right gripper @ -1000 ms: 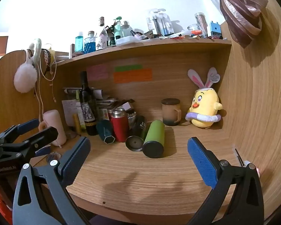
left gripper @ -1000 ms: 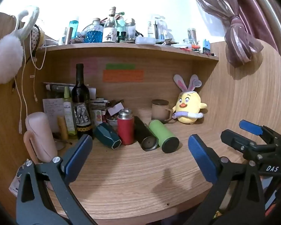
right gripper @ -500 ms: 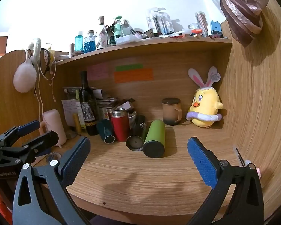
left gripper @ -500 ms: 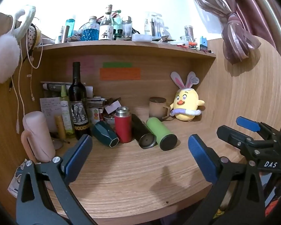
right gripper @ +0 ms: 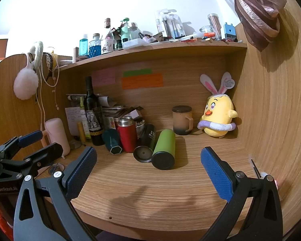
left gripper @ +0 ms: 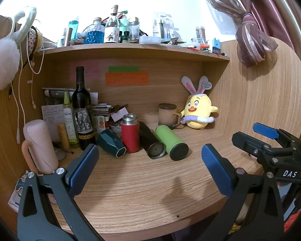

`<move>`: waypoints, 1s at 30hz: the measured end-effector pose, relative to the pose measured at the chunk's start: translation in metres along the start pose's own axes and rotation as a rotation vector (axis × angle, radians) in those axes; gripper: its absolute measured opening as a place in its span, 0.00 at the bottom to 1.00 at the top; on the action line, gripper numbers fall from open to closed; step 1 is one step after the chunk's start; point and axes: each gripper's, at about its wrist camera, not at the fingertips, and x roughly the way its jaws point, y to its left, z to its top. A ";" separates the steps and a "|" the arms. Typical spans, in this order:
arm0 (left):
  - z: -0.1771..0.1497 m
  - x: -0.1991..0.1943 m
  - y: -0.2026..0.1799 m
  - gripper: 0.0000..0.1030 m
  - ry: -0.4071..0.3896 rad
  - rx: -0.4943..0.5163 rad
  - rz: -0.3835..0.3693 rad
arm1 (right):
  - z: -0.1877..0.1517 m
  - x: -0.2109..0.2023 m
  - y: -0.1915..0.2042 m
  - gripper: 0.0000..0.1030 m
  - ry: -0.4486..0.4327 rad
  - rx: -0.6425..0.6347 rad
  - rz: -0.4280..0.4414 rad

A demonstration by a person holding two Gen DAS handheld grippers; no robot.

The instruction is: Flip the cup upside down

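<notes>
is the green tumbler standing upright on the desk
No, the green tumbler lies on its side on the desk, its dark end facing the camera, beside the black tumbler, which is also lying down.

Left gripper [left gripper: 150, 166] view drifted slightly: shelf clutter and green tumbler [left gripper: 172, 142] sit a bit lower-left in its frame than 1 s ago; right gripper [left gripper: 271, 140] appears slightly farther left. Right wrist view nearly unchanged.
</notes>
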 end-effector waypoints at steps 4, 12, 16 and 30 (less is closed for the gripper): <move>-0.001 0.000 -0.001 1.00 -0.001 0.002 0.003 | 0.000 0.000 0.002 1.00 -0.001 0.000 0.001; 0.000 -0.001 -0.001 1.00 -0.004 0.005 0.001 | 0.001 -0.001 -0.001 1.00 -0.004 0.002 0.002; 0.000 -0.003 -0.002 1.00 -0.008 0.009 0.000 | 0.002 -0.002 -0.002 1.00 -0.006 -0.004 0.003; 0.000 -0.004 -0.004 1.00 -0.005 0.007 0.001 | 0.004 -0.002 0.003 1.00 -0.009 -0.024 0.001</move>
